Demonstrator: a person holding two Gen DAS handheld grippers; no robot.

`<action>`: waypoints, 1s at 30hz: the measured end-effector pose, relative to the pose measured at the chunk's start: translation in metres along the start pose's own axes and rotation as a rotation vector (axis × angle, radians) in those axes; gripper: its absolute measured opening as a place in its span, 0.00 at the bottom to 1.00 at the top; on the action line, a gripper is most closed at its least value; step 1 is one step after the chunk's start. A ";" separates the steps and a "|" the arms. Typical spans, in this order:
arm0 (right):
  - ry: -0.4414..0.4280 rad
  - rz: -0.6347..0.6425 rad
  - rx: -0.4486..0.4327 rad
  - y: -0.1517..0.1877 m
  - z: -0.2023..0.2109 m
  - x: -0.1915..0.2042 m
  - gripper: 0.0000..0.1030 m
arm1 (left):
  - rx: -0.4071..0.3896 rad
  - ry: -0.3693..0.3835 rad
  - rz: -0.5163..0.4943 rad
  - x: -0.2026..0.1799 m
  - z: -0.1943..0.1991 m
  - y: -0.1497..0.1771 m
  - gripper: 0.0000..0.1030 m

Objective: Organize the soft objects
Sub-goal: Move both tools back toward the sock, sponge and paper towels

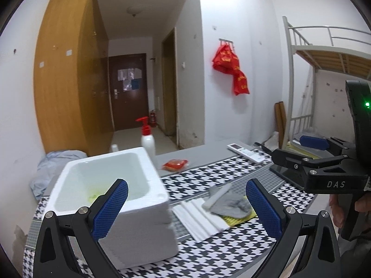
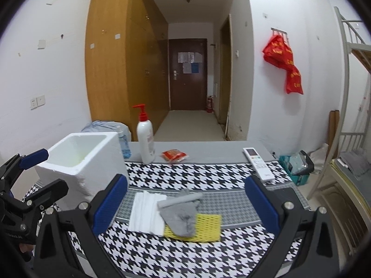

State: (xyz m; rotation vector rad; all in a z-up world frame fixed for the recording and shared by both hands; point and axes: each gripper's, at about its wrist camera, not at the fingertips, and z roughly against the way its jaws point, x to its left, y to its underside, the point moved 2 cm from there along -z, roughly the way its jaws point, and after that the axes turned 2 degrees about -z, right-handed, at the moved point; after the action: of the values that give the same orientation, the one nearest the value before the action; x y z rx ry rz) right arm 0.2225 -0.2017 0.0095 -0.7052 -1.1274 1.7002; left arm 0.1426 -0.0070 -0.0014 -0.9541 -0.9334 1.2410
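A grey sock (image 2: 180, 217) lies across a folded white cloth (image 2: 145, 213) and a yellow sponge cloth (image 2: 206, 228) on the houndstooth table cover. In the left wrist view the same grey sock (image 1: 229, 205), white cloth (image 1: 199, 219) and yellow cloth (image 1: 238, 220) sit right of a white foam box (image 1: 111, 199). My left gripper (image 1: 186, 210) hovers open above the box's near right corner, holding nothing. My right gripper (image 2: 185, 205) is open above the pile, its jaws wide apart. The foam box (image 2: 81, 162) stands at the left in the right wrist view.
At the table's far edge stand a white pump bottle (image 2: 145, 141) with a red top, a small water bottle (image 2: 124, 146), a red packet (image 2: 174, 155) and a white remote (image 2: 258, 163). A blue cloth bundle (image 1: 53, 169) lies behind the box. A metal bunk bed (image 1: 324, 53) is at the right.
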 end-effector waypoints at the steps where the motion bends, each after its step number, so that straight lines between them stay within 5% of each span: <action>1: 0.004 -0.004 0.002 0.001 0.000 -0.003 0.99 | 0.001 0.005 -0.004 -0.004 -0.002 0.000 0.99; 15: 0.046 -0.017 0.037 0.025 -0.002 -0.034 0.99 | 0.040 0.078 -0.025 -0.034 -0.025 0.012 0.99; 30: 0.014 -0.009 0.104 0.047 -0.026 -0.053 0.99 | 0.104 0.078 -0.016 -0.051 -0.054 0.032 0.99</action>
State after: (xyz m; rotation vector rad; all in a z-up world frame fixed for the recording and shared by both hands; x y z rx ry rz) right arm 0.2461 -0.2473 -0.0456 -0.6453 -1.0229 1.7305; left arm 0.1782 -0.0595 -0.0516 -0.9044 -0.8062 1.2184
